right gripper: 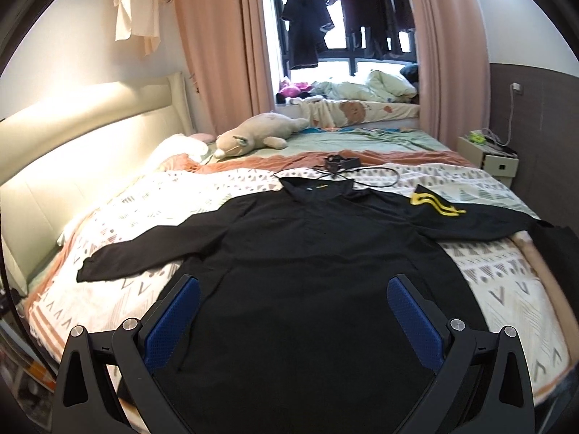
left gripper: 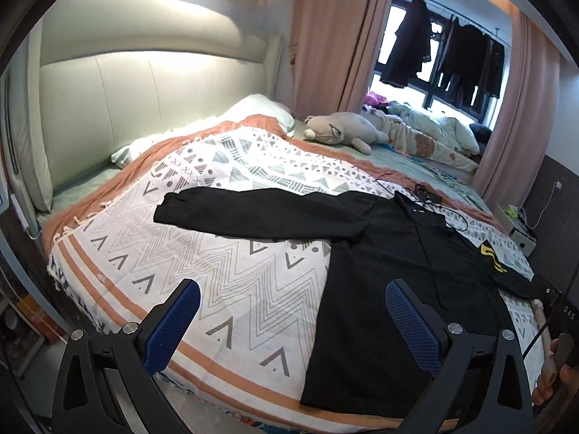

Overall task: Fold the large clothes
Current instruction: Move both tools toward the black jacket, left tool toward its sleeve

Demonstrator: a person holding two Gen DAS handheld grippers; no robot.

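A large black long-sleeved garment (right gripper: 307, 253) lies spread flat on the patterned bedspread (left gripper: 224, 271), collar toward the window and both sleeves stretched out. Its left sleeve (left gripper: 260, 213) reaches across the bed; the right sleeve (right gripper: 488, 220) carries yellow stripes (right gripper: 434, 204). My left gripper (left gripper: 293, 322) hovers open above the bedspread beside the garment's (left gripper: 398, 289) left hem, holding nothing. My right gripper (right gripper: 293, 314) stands open over the garment's lower body, empty too. The other gripper and a hand (left gripper: 553, 361) show at the right edge of the left wrist view.
A black device with a cable (right gripper: 340, 166) lies beyond the collar. A plush toy (right gripper: 253, 137) rests near the pillows, crumpled bedding (right gripper: 362, 101) fills the window ledge. A padded headboard (left gripper: 144, 101) runs along the left, a nightstand (right gripper: 488, 159) stands at the right.
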